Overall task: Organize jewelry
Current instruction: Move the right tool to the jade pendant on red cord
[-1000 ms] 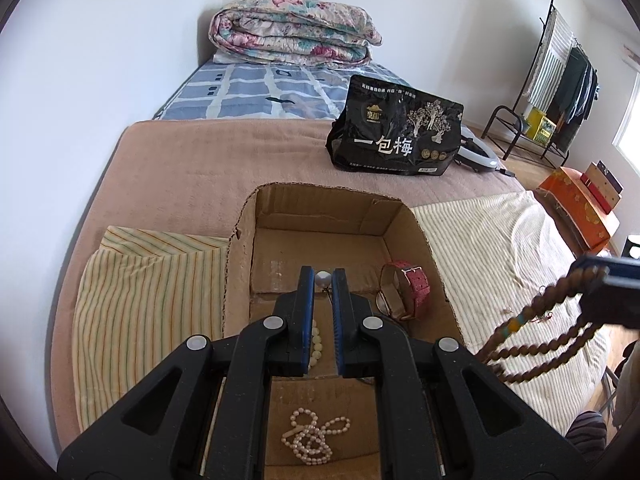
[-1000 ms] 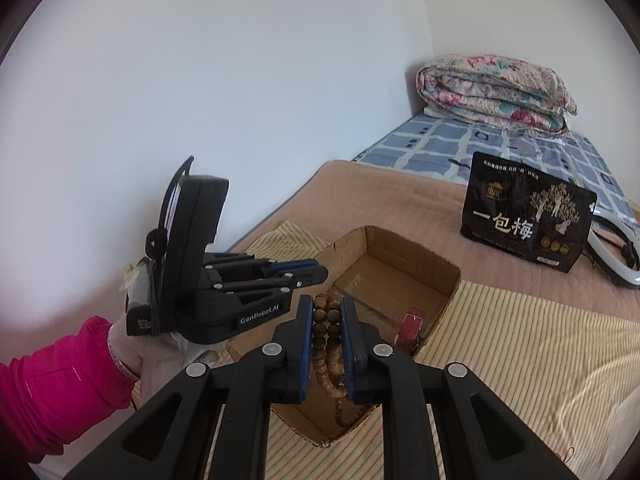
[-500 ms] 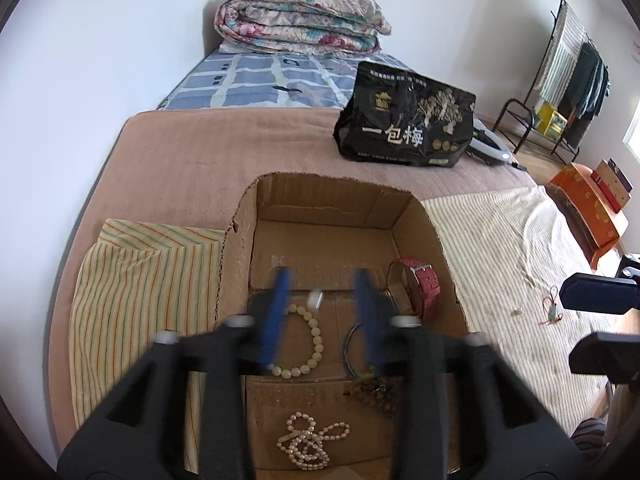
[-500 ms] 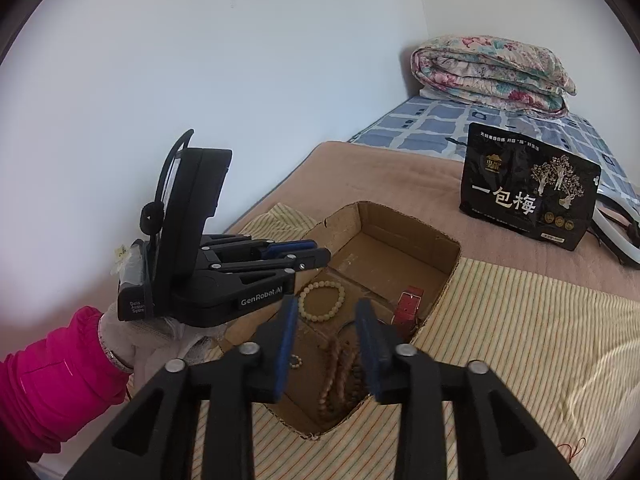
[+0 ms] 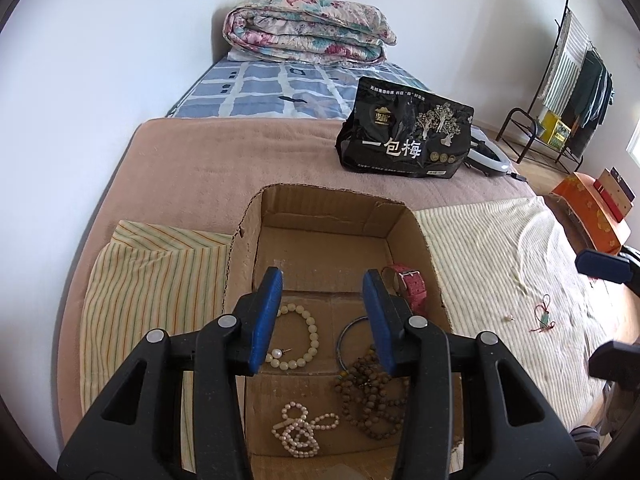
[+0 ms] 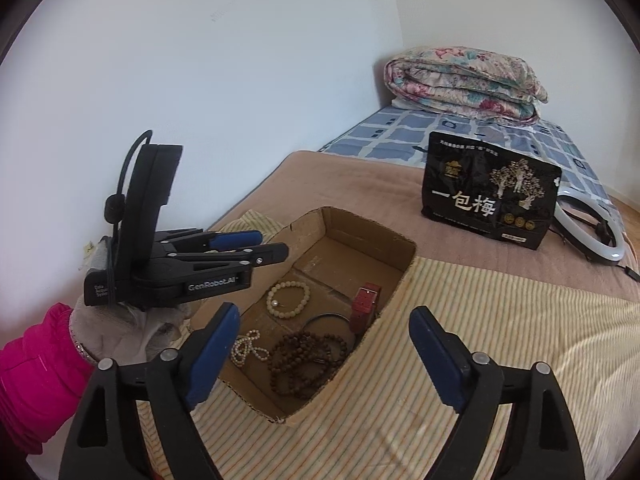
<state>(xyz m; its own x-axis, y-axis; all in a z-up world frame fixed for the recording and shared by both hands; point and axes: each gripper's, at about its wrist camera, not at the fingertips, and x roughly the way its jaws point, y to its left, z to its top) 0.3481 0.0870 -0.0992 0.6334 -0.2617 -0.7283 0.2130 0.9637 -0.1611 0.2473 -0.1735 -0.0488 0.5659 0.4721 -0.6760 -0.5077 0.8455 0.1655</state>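
An open cardboard box (image 5: 328, 192) (image 6: 372, 220) lies on the bed. In it are a brown wooden bead necklace (image 5: 372, 396) (image 6: 304, 356), a cream bead bracelet (image 5: 314, 332) (image 6: 309, 296), a pearl strand (image 5: 300, 432) (image 6: 248, 344), a dark bangle (image 5: 341, 344) (image 6: 320, 316) and a pink-strapped watch (image 5: 412, 284) (image 6: 364, 308). My left gripper (image 5: 322, 280) (image 6: 268, 245) hovers open over the box and holds nothing. My right gripper (image 6: 324, 314) (image 5: 588, 310) hangs above the box's near right edge; its jaws are opening wide with nothing between them.
A small red-string charm (image 5: 544, 316) lies on the striped cloth (image 5: 500, 248) right of the box. A black printed bag (image 5: 404, 140) (image 6: 488, 192) stands behind the box, with a ring light (image 6: 592, 236) beside it. A folded quilt (image 5: 308, 28) sits at the bed's head. A clothes rack (image 5: 572, 80) stands far right.
My right gripper let go of the brown bead necklace, which now lies in the box, and its jaws spread wide. My left gripper went from shut to open.
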